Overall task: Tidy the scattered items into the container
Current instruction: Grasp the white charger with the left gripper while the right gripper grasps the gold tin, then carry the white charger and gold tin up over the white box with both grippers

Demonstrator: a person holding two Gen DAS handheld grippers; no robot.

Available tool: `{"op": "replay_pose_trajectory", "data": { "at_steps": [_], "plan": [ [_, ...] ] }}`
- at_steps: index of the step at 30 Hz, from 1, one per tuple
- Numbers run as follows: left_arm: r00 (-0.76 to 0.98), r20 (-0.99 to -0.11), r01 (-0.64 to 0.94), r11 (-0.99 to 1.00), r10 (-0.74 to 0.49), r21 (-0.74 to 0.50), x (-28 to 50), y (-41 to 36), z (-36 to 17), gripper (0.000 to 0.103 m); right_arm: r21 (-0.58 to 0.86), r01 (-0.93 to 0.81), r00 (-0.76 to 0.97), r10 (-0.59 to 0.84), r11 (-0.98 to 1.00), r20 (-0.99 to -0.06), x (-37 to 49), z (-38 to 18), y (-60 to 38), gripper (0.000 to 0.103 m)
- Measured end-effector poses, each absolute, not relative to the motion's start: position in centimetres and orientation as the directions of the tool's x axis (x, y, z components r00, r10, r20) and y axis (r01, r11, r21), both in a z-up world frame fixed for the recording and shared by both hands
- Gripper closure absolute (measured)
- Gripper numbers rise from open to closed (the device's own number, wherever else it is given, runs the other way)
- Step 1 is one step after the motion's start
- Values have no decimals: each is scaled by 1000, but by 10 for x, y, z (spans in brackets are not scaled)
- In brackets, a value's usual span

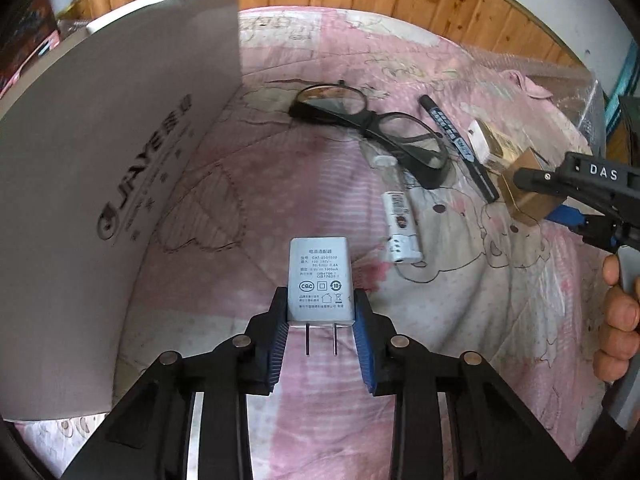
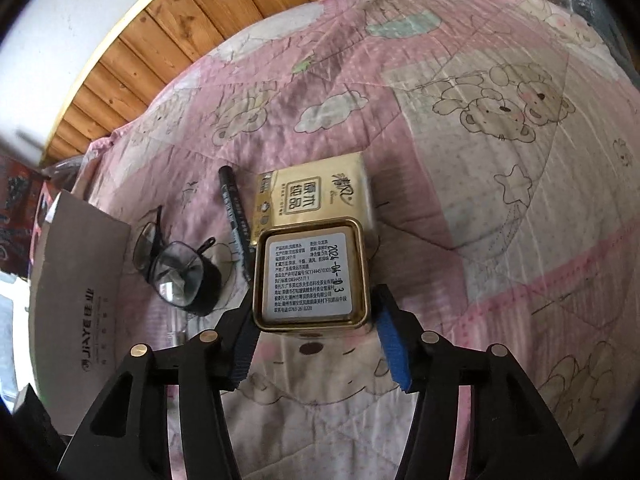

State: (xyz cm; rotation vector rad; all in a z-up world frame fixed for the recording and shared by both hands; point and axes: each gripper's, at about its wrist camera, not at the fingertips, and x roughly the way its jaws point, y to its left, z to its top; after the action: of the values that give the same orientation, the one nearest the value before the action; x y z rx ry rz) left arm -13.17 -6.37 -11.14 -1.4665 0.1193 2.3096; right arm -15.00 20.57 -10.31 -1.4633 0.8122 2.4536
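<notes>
Left gripper point(image 1: 320, 320) clamps the white charger point(image 1: 320, 280); right gripper point(image 2: 316, 320) grips the gold tin point(image 2: 312, 276) above the quilt point(image 2: 480, 200).

In the left wrist view, the box point(image 1: 100, 184) wall fills the left of the frame and blocks that side. Bare quilt point(image 1: 248, 200) lies open through the centre, between the box and the clutter. To the right of centre, glasses point(image 1: 372, 128), a white tube point(image 1: 400, 220) and a pen point(image 1: 456, 140) lie close together, leaving only narrow gaps. The right gripper point(image 1: 532, 184) and a hand point(image 1: 620, 308) crowd the right edge.

In the right wrist view, the whole right half of the quilt point(image 2: 500, 200) is open. The left centre is obstructed by the pen point(image 2: 236, 208), the glasses point(image 2: 176, 268) and the box point(image 2: 80, 280).
</notes>
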Motion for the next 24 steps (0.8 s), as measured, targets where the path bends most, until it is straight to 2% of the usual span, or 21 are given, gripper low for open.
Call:
{"op": "replay_pose_trajectory", "data": {
  "at_steps": [9, 24],
  "plan": [
    [-395, -874, -339, -929, 282, -147, -126, -80, -87, 71, 381, -351, -533, -152, -855, -832, -138, -79, 187, 49],
    [-441, -851, -371, -921, 284, -115, -74, -89, -41, 71, 454, -285, -572, -230, -844, -787, -94, -52, 165, 49]
  ]
}}
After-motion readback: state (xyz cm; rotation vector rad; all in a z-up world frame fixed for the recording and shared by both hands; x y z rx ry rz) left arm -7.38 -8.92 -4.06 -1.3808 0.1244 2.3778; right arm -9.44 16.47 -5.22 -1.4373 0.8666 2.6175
